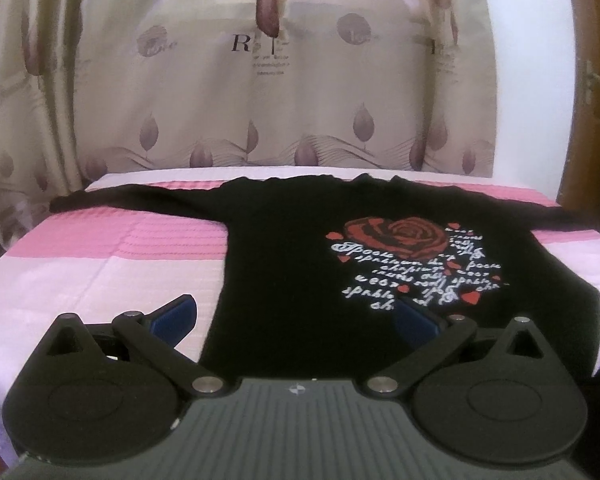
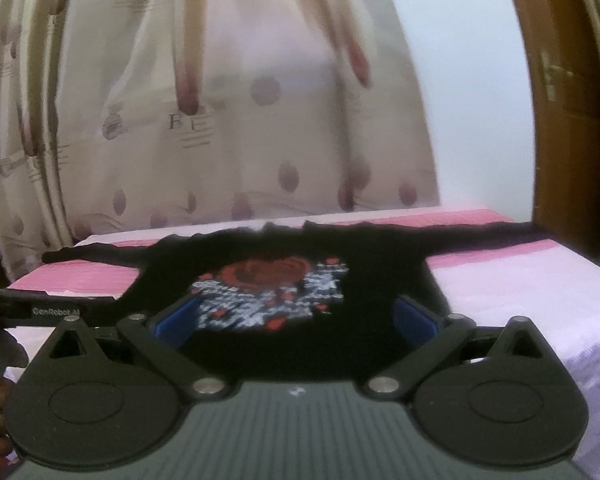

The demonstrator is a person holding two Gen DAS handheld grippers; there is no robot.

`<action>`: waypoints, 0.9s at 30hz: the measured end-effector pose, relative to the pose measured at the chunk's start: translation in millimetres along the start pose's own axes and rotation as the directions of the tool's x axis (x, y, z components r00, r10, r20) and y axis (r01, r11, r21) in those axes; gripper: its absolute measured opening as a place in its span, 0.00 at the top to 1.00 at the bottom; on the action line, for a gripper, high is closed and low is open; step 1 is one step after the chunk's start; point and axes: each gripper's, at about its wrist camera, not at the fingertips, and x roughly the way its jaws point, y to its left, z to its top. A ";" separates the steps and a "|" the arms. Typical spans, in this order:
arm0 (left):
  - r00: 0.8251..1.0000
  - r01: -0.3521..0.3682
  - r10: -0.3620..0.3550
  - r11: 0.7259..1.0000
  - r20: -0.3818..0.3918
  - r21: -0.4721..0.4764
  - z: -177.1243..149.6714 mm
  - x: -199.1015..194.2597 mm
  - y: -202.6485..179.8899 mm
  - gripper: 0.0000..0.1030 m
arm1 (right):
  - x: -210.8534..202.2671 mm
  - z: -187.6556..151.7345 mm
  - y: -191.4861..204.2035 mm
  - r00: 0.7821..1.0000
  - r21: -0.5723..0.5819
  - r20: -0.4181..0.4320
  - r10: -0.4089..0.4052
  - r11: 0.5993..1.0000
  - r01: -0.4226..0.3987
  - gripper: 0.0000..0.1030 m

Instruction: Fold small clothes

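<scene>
Shirt [image 1: 300, 272], black, rose print, lies flat on the pink bedcover [image 1: 100, 264], sleeves spread far left and far right. My left gripper [image 1: 296, 320] and right gripper [image 2: 296, 320]: jaws wide, holding nothing, at near hem. Risk: pinching one layer only, or bedcover too, dragging the fold crooked.

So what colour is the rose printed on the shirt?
Red, on the black shirt; the rose is clearest in the left wrist view.

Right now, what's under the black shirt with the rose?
The black shirt lies spread flat on a pink and white striped cloth. Whatever that cloth covers is hidden, and so is anything beneath the shirt itself.
</scene>
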 end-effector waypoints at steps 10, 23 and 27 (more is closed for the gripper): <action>0.995 -0.084 0.082 0.996 -0.050 -0.034 13.8 27.0 31.2 0.00 | 37.5 12.5 27.3 0.994 -0.022 -0.036 0.101 0.995 -0.102 0.00; 0.982 -0.180 0.175 0.982 -0.074 -0.063 50.4 83.6 76.5 0.00 | 84.5 19.9 45.9 0.982 -0.028 -0.110 0.154 0.987 -0.158 0.00; 0.977 -0.200 0.196 0.978 -0.080 -0.055 58.8 109.3 89.7 0.00 | 100.9 15.0 46.7 0.977 -0.022 -0.152 0.150 0.988 -0.155 0.00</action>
